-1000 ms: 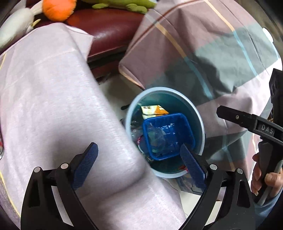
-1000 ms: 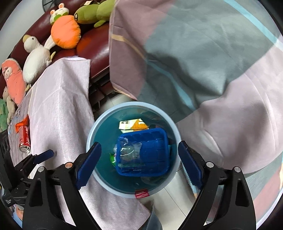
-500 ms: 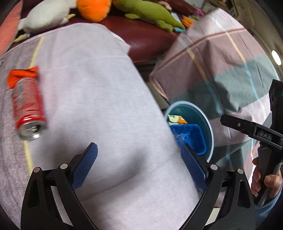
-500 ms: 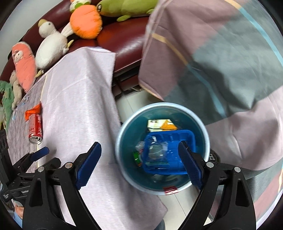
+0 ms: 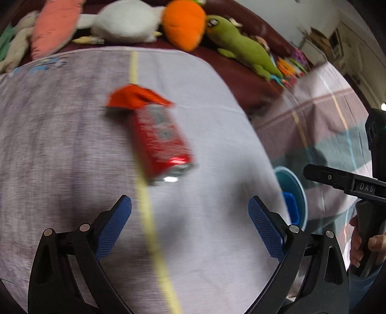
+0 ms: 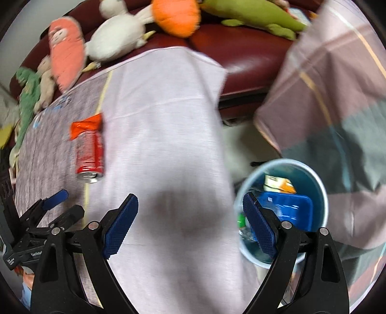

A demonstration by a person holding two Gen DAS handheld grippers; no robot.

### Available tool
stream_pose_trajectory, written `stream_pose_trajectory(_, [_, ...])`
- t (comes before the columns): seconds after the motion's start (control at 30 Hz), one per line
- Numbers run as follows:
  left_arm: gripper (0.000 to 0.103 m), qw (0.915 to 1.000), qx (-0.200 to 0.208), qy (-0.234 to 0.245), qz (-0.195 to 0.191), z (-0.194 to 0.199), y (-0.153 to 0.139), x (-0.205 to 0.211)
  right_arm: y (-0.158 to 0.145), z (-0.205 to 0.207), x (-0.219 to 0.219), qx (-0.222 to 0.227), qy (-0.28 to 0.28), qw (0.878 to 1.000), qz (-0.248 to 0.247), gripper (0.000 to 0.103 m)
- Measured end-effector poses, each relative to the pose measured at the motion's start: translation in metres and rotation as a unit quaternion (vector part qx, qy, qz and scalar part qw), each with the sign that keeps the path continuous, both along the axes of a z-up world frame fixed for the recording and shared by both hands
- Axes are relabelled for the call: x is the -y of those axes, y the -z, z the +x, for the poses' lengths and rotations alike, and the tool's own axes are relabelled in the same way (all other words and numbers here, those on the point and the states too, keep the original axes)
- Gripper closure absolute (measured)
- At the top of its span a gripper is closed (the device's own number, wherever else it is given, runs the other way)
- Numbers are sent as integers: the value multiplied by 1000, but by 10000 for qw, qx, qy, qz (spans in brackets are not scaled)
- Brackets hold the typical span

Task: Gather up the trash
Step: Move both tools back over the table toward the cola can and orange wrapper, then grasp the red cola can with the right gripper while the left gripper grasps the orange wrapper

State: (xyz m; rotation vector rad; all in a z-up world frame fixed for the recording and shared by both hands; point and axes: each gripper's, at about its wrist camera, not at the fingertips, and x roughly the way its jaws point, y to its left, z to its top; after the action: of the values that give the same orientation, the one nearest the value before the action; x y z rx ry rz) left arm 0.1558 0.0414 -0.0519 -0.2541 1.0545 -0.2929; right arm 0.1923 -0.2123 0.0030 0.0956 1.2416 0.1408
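Observation:
A red drink can (image 5: 162,142) lies on its side on the pale tablecloth (image 5: 72,149), with an orange wrapper (image 5: 135,97) touching its far end. My left gripper (image 5: 189,224) hovers open just short of the can, nothing between its blue pads. In the right wrist view the can (image 6: 90,154) and the wrapper (image 6: 85,128) lie far left. My right gripper (image 6: 190,225) is open and empty over the cloth's edge. To its right, the light blue trash bin (image 6: 320,190) holds a blue plastic basket (image 6: 287,210) and scraps.
Plush toys (image 5: 125,21) line a dark red sofa (image 6: 243,62) behind the table. A plaid cloth (image 6: 337,101) covers furniture on the right. A hand (image 5: 371,246) holds the other gripper's handle at the right edge. Pale floor (image 6: 236,145) shows between table and sofa.
Both views swung left, away from the bin and onto the table. The can and wrapper came into the left view and now lie ahead of its fingers. Both grippers stayed open.

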Motion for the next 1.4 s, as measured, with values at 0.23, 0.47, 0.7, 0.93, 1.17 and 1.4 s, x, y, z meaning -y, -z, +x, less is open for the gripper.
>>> stream_pose_trajectory(0.23, [5,9987,-71,-509,47,2,10,-78,15,31,-86,-280,-712,9971,-21,18])
stream_pose_trajectory(0.47, [5,9979,-97,-627,156,6,19,-122,33,59,-148,-491,-1231,9904,406,18])
stream_pose_trajectory(0.7, [5,9978,-139,-632,129,14,29,-135,49,80,-174,-554,-1391,9884,261,18])
stream_pose_trajectory(0.93, [5,9976,-195,-662,70,21,35,-141,68,90,-185,-636,-1389,9881,179,25])
stream_pose_trajectory(1.17, [5,9980,-176,-609,70,26,33,-133,74,83,-183,-681,-1444,9870,201,45])
stream_pose_trajectory(1.4, [5,9993,-71,-289,215,45,25,-103,56,68,-141,-571,-1113,9919,218,45])
